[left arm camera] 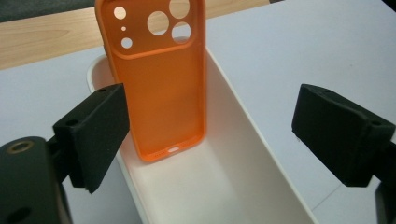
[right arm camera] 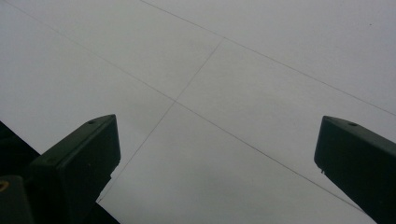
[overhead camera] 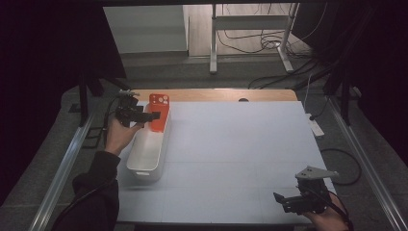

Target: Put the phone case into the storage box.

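I've got the left gripper (left arm camera: 210, 135) spread wide, gripping nothing, right by the orange phone case (left arm camera: 159, 79), which stands propped upright in the far end of the white bin (left arm camera: 252, 154). My right gripper (right arm camera: 217, 158) hangs released over the bare table (right arm camera: 233, 70).

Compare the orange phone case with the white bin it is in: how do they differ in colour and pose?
The phone case is orange and stands on end, leaning at the far end of the bin; the bin is white and lies flat on the table. The case is thin with camera holes; the bin is a long, open trough. Both sit by the left gripper.
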